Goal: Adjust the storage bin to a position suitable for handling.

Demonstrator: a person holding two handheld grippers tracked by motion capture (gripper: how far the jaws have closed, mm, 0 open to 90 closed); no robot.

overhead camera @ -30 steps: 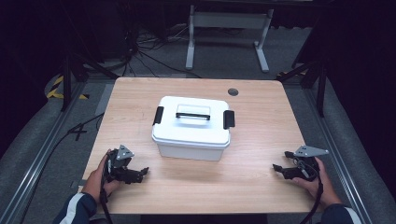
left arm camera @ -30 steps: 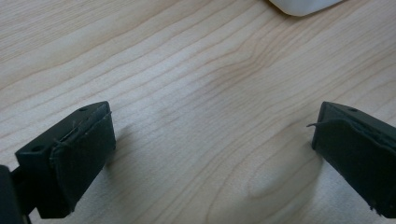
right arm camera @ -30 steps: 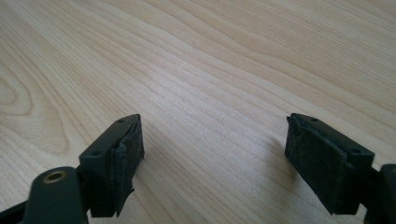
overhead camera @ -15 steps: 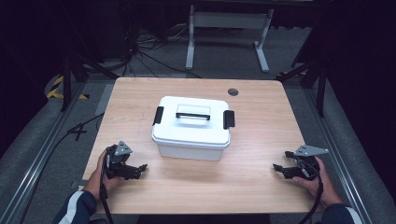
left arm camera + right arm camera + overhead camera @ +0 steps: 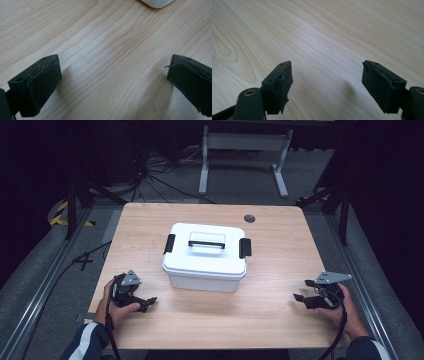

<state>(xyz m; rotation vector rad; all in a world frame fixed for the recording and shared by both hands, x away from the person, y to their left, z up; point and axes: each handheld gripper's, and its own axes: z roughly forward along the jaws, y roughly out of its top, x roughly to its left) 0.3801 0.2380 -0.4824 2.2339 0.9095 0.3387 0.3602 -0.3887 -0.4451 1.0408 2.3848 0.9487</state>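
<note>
- A white plastic box point(image 5: 205, 262) stands in the middle of the wooden table point(image 5: 280, 315), slightly toward the far side. Its lid is on, and it sits flat and upright.
- On the lid there is a black carry handle point(image 5: 206, 243), lying flat along the top. A black latch point(image 5: 170, 243) sits on the left end and another black latch point(image 5: 244, 248) on the right end. Both seem to be closed down, but this is hard to confirm from above.
- The left gripper point(image 5: 141, 302) rests on the table near the left front corner, well apart from the box. In the left gripper view its jaws stand wide apart with only bare wood between them, and a white corner of the box point(image 5: 157, 3) shows at the far edge.
- The right gripper point(image 5: 303, 291) rests near the right front edge, also well apart from the box. Its jaws are spread as well and hold nothing.
- I judge the box to be stiff and rather light if it is empty. What is inside I cannot tell, so the weight is uncertain.
- The smooth plastic walls look slippery and too wide for one pair of jaws. The handle is the best place to take hold for lifting, and each latch is a good small part to pinch for opening.
</note>
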